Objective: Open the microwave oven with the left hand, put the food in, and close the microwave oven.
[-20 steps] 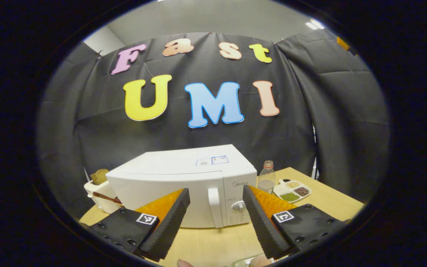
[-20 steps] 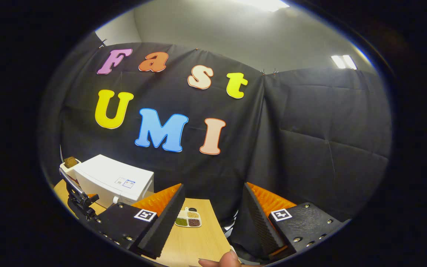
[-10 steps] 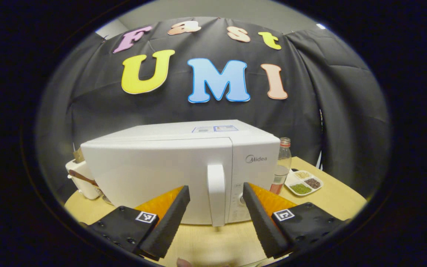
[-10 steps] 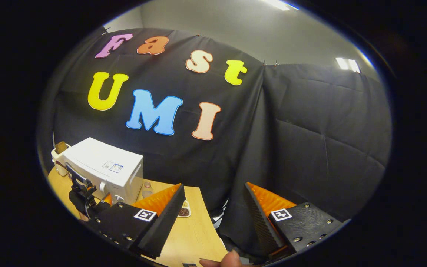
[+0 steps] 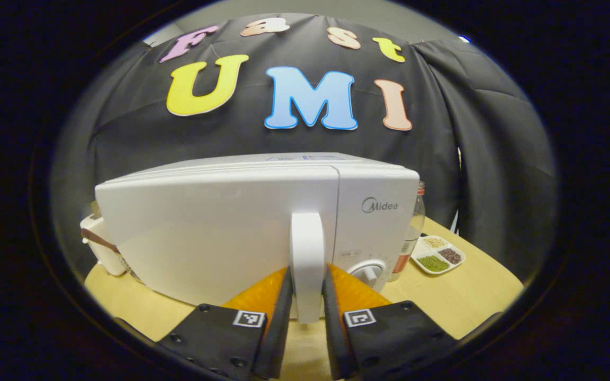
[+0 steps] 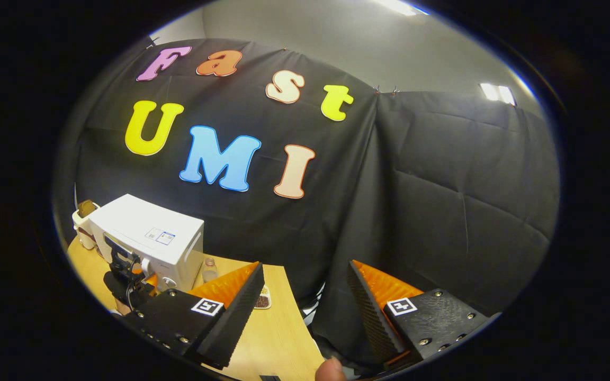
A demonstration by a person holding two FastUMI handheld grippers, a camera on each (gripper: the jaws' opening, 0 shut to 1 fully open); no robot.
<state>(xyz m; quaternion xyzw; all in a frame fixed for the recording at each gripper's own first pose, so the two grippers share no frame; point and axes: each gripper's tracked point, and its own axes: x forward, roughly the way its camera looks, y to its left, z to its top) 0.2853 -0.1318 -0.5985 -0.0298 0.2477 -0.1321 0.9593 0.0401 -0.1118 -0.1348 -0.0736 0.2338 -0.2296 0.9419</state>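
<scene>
White box-shaped microwave oven [image 5: 220, 227], door closed: left gripper [image 5: 306, 301] fingers clamped on its white vertical handle [image 5: 307, 259]. Right gripper [image 6: 305, 301] agape, empty. Next: pull door open.

The left tool [image 5: 306, 312] clamps the door handle [image 5: 307, 264] of the closed microwave [image 5: 220, 222]; a bottle [image 5: 412, 233] stands at its 3 o'clock.

Even, fairly bright indoor light from ceiling light panels [image 6: 496, 91] overhead. The white box-shaped microwave oven [image 5: 262, 222] looks sharp, without glare. Fisheye lenses curve straight lines strongly near the edges; soft shadows lie under the oven.
</scene>
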